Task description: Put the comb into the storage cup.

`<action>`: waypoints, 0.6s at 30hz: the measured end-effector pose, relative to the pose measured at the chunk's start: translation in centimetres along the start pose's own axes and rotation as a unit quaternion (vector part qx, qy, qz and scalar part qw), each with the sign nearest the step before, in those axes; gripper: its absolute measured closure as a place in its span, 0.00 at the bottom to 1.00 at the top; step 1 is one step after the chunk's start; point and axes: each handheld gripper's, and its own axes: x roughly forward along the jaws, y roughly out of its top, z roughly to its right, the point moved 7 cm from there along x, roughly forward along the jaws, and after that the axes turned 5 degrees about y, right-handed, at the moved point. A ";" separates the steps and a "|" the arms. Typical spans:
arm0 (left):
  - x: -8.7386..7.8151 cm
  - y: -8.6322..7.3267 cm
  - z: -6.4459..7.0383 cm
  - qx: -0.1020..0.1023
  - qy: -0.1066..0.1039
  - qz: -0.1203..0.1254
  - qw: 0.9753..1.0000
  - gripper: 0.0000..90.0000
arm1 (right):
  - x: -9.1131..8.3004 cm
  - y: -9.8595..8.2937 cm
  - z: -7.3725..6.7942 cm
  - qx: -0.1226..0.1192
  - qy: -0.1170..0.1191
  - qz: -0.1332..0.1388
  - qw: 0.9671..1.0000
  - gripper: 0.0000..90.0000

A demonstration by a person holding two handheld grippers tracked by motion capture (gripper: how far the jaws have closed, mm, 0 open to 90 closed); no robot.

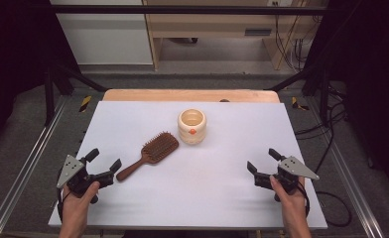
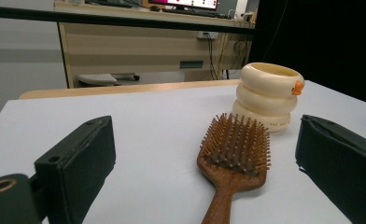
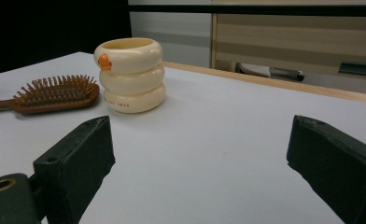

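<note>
Hairbrush (image 1: 150, 153) is laid bristles up on the worktop (image 1: 212, 188), just beside the cream cup (image 1: 192, 126); its handle is neared by the wide-open left gripper (image 1: 104, 160). The right gripper (image 1: 262, 161) is held wide open, well apart.

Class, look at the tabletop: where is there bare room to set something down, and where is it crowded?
Bare: the near strip between the left gripper and right gripper, and the table right of the cup. Crowded: left of centre, where the hairbrush lies close beside the cup.

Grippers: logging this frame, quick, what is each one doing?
Left gripper: open, holding nothing, near the brush.
Right gripper: open, holding nothing.
</note>
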 end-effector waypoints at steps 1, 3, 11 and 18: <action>0.0 0.0 0.0 0.001 0.000 -0.002 1.000 0.06 | 0.0 0.0 0.0 0.000 0.000 0.000 1.000 0.08; 0.1 -0.1 0.1 0.001 0.000 -0.005 1.000 0.06 | 0.0 0.0 0.0 0.000 0.000 0.000 1.000 0.08; 0.2 -0.3 0.0 0.000 0.000 -0.015 1.000 0.06 | 0.2 -0.2 -0.1 -0.001 0.002 -0.006 1.000 0.08; 0.2 -0.2 0.3 0.007 -0.002 -0.021 1.000 0.06 | 0.3 -0.3 -0.2 -0.004 0.003 -0.009 1.000 0.08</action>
